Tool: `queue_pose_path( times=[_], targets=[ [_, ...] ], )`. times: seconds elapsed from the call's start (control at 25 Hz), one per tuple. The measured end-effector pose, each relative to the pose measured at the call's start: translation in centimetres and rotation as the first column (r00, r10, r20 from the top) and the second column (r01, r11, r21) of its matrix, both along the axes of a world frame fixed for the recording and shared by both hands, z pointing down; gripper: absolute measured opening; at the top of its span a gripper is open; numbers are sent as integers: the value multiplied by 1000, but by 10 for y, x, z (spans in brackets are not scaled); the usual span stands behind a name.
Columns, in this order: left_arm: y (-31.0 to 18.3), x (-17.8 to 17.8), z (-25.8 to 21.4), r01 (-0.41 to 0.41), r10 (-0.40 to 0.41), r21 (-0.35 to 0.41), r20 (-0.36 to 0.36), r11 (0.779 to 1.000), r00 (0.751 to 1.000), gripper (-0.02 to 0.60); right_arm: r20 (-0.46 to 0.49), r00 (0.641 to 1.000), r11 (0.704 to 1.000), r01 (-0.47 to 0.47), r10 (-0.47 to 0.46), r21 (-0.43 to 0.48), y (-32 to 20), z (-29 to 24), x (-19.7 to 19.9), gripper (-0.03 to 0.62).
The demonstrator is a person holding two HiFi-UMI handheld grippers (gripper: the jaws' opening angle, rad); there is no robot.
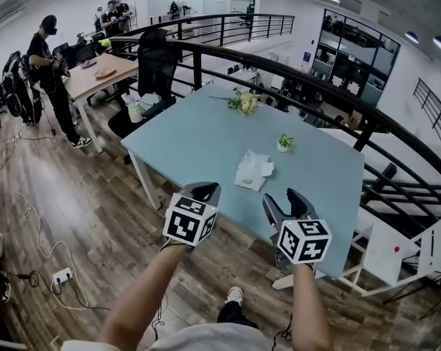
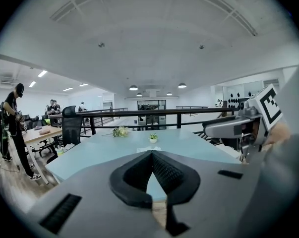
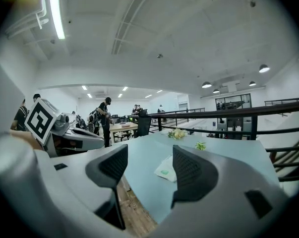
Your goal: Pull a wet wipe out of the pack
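Observation:
A white wet wipe pack [image 1: 254, 170] with a green label lies flat on the light blue table [image 1: 198, 141], toward its near side. In the right gripper view the pack [image 3: 166, 170] shows between the jaws, farther off. My left gripper [image 1: 204, 190] hovers at the table's near edge, left of the pack, shut with nothing in it [image 2: 150, 154]. My right gripper [image 1: 285, 200] hangs just right of it, short of the pack, with its jaws apart and empty [image 3: 149, 158]. Neither gripper touches the pack.
A small potted plant [image 1: 284, 142] and a bunch of flowers [image 1: 244, 102] stand farther back on the table. A black railing [image 1: 300, 97] curves behind it. A black office chair [image 1: 156, 64] and a bottle [image 1: 134, 110] are at the far left corner. Cables and a power strip [image 1: 61, 276] lie on the wood floor.

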State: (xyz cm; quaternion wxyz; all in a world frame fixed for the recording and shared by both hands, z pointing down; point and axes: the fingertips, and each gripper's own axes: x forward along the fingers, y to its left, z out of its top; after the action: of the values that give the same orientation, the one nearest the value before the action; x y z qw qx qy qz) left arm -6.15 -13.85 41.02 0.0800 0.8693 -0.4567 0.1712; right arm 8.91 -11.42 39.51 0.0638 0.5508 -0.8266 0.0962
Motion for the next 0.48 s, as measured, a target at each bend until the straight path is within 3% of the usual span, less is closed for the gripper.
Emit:
queue_pose_path(
  times=[0.48],
  targets=[
    [-79, 38, 1, 22, -21, -27, 21, 999, 1000, -8, 9, 1000, 999, 27, -26, -38, -86, 1, 38, 265]
  ],
)
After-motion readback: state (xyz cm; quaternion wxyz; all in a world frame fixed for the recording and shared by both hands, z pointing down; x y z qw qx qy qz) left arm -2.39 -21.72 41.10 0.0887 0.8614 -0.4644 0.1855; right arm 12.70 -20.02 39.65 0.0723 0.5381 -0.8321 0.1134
